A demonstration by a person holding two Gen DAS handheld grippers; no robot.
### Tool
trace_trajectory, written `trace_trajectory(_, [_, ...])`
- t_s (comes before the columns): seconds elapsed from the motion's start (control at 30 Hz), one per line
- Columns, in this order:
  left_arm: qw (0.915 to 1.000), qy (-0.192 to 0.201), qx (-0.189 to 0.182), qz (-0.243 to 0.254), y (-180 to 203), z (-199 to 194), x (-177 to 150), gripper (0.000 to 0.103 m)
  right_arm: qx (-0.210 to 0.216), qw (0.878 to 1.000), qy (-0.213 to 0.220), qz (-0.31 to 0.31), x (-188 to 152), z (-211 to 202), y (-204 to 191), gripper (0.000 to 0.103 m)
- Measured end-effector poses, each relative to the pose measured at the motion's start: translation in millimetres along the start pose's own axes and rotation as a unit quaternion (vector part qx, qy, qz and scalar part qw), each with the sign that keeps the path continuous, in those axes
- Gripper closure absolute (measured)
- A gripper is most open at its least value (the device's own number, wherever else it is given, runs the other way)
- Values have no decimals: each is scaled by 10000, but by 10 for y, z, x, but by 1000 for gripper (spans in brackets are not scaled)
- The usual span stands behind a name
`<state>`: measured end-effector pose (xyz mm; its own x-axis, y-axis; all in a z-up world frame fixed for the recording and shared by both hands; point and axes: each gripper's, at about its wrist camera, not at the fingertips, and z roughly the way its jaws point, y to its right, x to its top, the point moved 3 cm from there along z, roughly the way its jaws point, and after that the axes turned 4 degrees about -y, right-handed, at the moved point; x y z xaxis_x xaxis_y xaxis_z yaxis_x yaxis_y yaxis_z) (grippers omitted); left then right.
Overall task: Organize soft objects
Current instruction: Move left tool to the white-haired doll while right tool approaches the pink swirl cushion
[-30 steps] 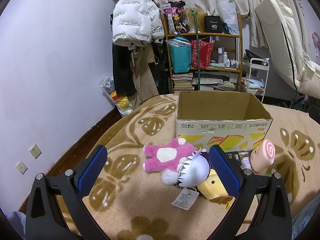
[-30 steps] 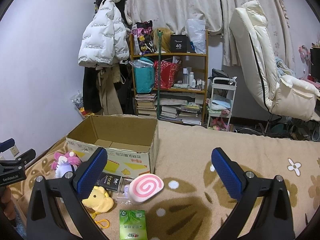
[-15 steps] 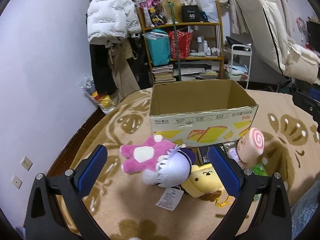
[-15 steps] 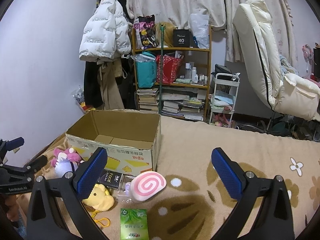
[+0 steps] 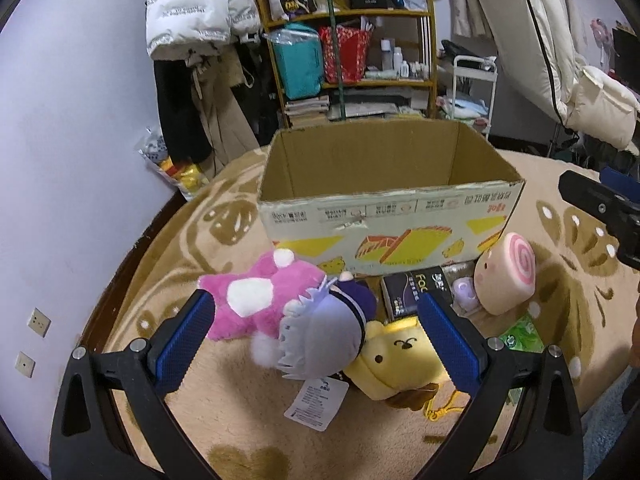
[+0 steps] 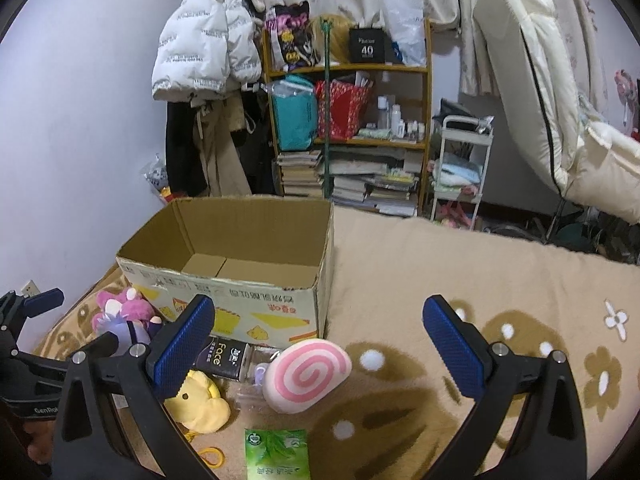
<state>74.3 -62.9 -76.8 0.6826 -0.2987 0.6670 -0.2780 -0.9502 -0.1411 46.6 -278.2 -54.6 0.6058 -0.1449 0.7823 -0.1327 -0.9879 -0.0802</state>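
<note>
Left wrist view shows the left gripper (image 5: 316, 332) with fingers spread over the grey-haired doll (image 5: 320, 336), lying at 6 o'clock of the cardboard box (image 5: 384, 216) against the pink plush (image 5: 256, 300) and yellow plush (image 5: 396, 364), so closing here risks pinching a neighbour too, while the right gripper (image 6: 316, 336) is spread wide, holding nothing.

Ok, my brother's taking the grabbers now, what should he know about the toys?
Left gripper: open, holding nothing, framing the purple-haired doll.
Right gripper: open, holding nothing, above the pink swirl plush.
Cardboard box: nothing seen inside yet.
Pink plush, the doll, yellow plush and the swirl plush all lie on the blanket in front of the box.
Done: nothing boxed. Left: every toy.
</note>
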Motion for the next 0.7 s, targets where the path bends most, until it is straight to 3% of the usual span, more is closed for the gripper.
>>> trace_trajectory(0.4, [9981,-563,-235,-111,-18,340,-80,4,37,9981,-606,-143,-166,363,-121,0])
trace_trajectory(0.5, [9970,-695,-314,-103,-7,397,-105,13,53,9965,-820,-173,-216,460,-141,0])
trace_trajectory(0.63, [9953,-883,-379,-100,10,473,-141,17,170,9934,-1137,-53,-307,618,-112,7])
trace_trajectory(0.7, [9945,-965,-402,-113,10,512,-156,24,230,9913,-1294,43,-354,703,-86,11])
